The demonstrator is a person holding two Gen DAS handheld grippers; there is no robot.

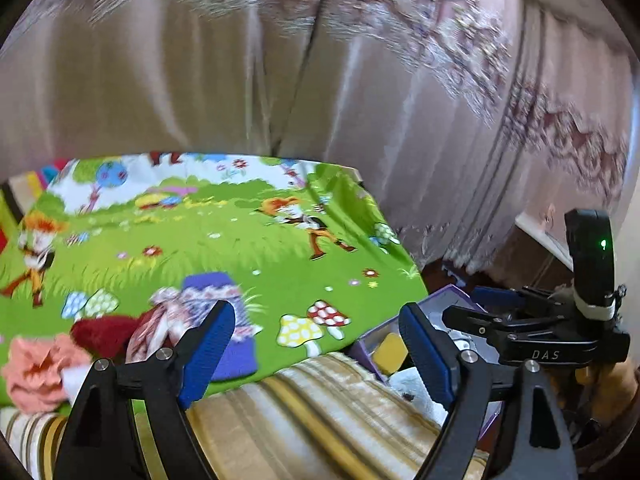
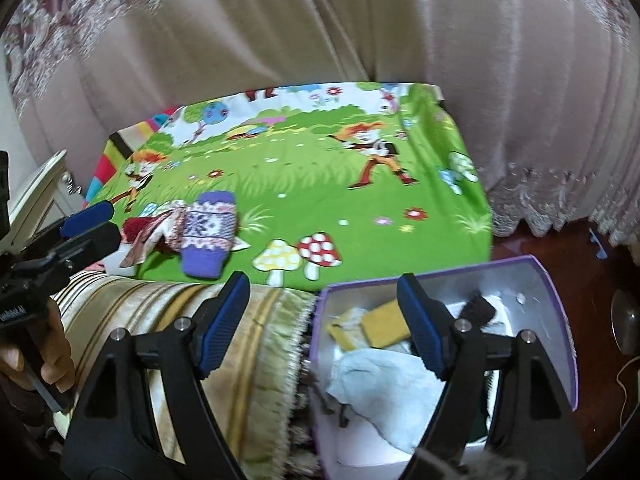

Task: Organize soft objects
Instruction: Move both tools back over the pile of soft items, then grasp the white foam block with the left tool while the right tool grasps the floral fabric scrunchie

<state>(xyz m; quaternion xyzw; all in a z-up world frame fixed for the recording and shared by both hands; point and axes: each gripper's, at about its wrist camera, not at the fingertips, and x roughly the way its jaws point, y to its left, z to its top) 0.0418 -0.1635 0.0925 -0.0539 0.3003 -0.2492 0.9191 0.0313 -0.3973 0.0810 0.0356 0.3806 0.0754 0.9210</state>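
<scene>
A purple patterned knit piece (image 2: 208, 236) (image 1: 224, 320) lies on the green cartoon sheet (image 2: 320, 184), next to a floral cloth (image 2: 156, 224) and a dark red knit item (image 1: 100, 332). A pink cloth (image 1: 36, 368) lies at the left. A purple box (image 2: 556, 304) beside the bed holds a light blue cloth (image 2: 384, 392) and a yellow sponge (image 2: 384, 324). My left gripper (image 1: 316, 344) is open and empty above the bed's edge. My right gripper (image 2: 324, 320) is open and empty over the box's left rim.
A striped beige bedspread with a fringe (image 2: 248, 344) covers the near bed edge. Curtains (image 2: 360, 20) hang behind the bed. Dark wooden floor (image 2: 592, 272) lies to the right. A white piece of furniture (image 2: 36, 184) stands at the left.
</scene>
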